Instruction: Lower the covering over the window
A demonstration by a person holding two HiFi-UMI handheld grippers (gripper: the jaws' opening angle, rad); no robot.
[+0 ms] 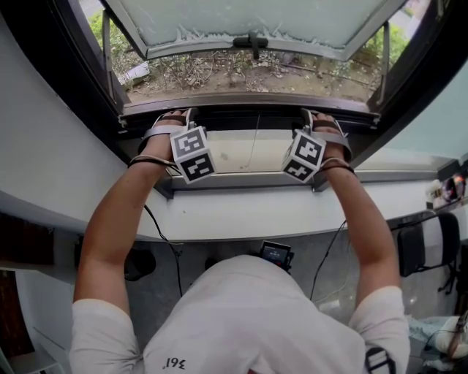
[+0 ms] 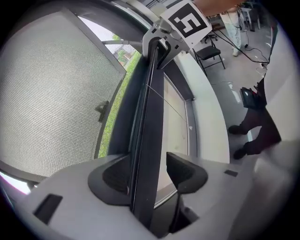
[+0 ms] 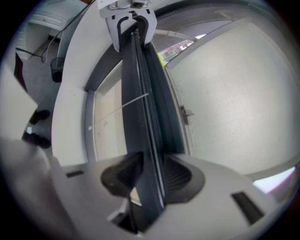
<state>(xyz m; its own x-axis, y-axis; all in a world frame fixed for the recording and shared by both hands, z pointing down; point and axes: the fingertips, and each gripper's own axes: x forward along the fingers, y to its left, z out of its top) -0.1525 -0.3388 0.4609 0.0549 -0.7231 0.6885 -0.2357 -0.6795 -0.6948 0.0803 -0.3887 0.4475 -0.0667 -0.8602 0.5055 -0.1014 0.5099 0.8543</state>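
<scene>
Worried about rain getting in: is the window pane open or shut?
Open: the pane swings outward, with grass visible beneath its handle.

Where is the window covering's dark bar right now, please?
In the head view, the dark bar runs across the base of the open window, above the white sill, between the jaws of the left gripper and the right gripper.
</scene>
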